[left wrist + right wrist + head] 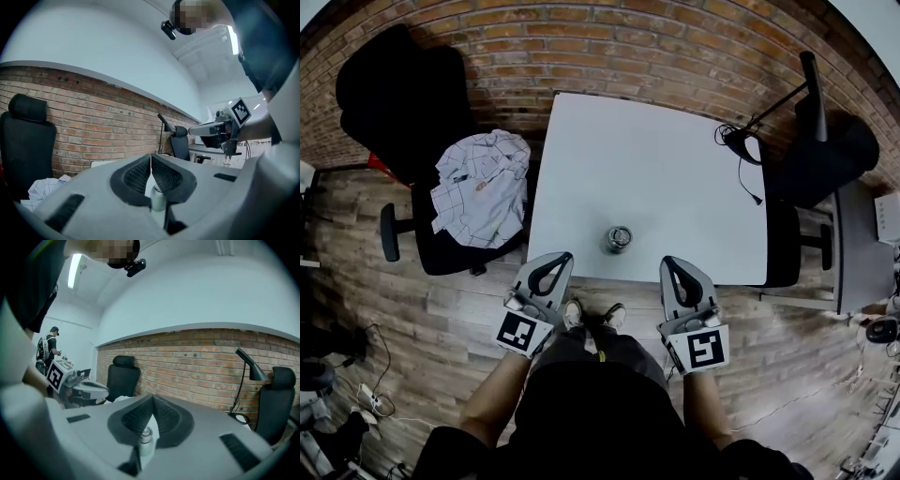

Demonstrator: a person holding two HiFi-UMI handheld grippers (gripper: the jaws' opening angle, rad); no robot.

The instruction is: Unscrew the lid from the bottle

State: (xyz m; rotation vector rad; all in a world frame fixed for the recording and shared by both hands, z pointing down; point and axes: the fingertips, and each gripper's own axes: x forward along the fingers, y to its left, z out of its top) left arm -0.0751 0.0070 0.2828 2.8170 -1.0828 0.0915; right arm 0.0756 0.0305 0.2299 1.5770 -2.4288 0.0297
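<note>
Your left gripper [551, 272] and right gripper [677, 272] both have their jaws pressed together on nothing. The bottle [619, 244] stands upright on the table [656, 159] just ahead, between the two tips. It looks small, rigid, smooth and probably light enough to skid or tip, so clamp its body low with one gripper and take the lid [146, 433] by its rim with the other.

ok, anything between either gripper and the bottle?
Nothing visible. The bottle stands alone near the table's front edge; the left gripper and right gripper, both shut, flank it from the near side with only bare tabletop between.

bottle [620, 238] on table [656, 169] — near edge | chair [403, 94] left of table
</note>
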